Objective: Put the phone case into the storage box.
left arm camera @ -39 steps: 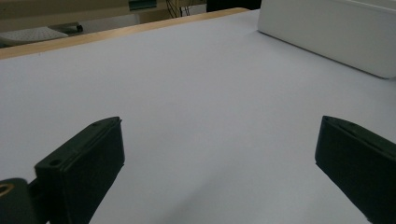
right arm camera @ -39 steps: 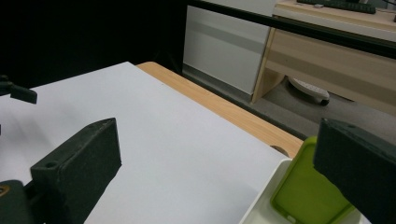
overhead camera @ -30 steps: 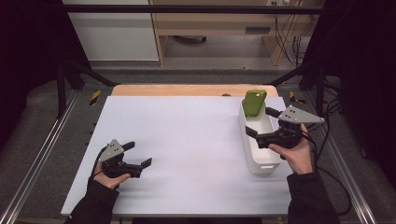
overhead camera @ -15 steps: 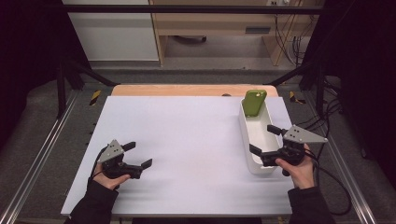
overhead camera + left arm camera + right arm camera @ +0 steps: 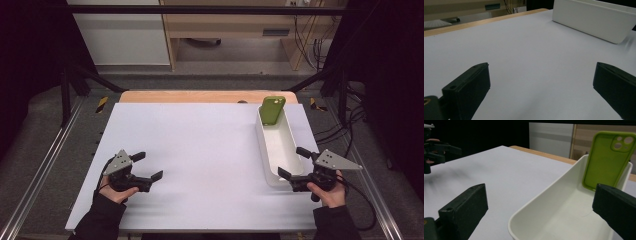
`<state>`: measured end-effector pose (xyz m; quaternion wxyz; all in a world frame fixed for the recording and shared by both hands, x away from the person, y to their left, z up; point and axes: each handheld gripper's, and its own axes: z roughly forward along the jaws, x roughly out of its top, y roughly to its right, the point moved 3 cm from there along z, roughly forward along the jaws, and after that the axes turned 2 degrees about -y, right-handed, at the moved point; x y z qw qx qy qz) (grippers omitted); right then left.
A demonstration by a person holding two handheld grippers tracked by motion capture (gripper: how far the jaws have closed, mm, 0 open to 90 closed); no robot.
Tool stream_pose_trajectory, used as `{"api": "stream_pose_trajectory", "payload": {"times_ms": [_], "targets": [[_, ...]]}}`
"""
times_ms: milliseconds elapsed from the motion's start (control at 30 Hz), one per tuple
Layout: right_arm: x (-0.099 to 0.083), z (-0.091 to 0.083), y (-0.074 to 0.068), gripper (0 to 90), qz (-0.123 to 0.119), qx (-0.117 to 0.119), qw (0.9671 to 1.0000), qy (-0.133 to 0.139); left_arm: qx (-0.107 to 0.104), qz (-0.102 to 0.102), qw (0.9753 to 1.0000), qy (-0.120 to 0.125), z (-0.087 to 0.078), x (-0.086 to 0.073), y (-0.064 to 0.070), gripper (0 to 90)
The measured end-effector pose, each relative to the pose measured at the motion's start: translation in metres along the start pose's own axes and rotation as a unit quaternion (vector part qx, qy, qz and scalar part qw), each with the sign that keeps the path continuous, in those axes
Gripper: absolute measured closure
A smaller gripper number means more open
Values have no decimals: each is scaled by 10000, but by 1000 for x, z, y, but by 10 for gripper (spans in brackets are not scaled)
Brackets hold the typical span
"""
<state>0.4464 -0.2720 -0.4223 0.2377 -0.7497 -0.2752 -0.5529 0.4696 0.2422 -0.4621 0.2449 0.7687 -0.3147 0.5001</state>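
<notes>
A long white tray [image 5: 280, 145] lies on the right half of the white table. A green phone case [image 5: 271, 110] leans upright against the tray's far end; the right gripper view shows this green phone case [image 5: 606, 160] with its camera cutout at top right, inside the white tray [image 5: 544, 202]. My right gripper [image 5: 294, 162] is open at the tray's near end, with nothing between its jaws. My left gripper [image 5: 148, 166] rests open and holds nothing near the table's front left. The left gripper view has the white tray [image 5: 596, 20] far off.
The white table top [image 5: 200, 150] has a wooden strip [image 5: 200, 96] along its far edge. Metal frame rails [image 5: 45, 165] run down both sides. A cabinet and a wooden desk [image 5: 235, 25] with cables stand beyond the table.
My right gripper has pulled back toward me, from over the tray's middle to its near end. The left gripper has stayed in place.
</notes>
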Motion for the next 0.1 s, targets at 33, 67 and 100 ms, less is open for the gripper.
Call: {"api": "stream_pose_trajectory", "payload": {"times_ms": [33, 67, 100], "targets": [[-1, -2, 1, 6, 15, -6, 10000, 17, -3, -1, 10000, -1, 0, 0, 0, 10], [-2, -3, 2, 6, 44, -3, 10000, 33, -5, 0, 10000, -2, 0, 0, 0, 10], [-3, -3, 3, 6, 16, -42, 10000, 26, -2, 6, 10000, -8, 0, 0, 1, 10]]}}
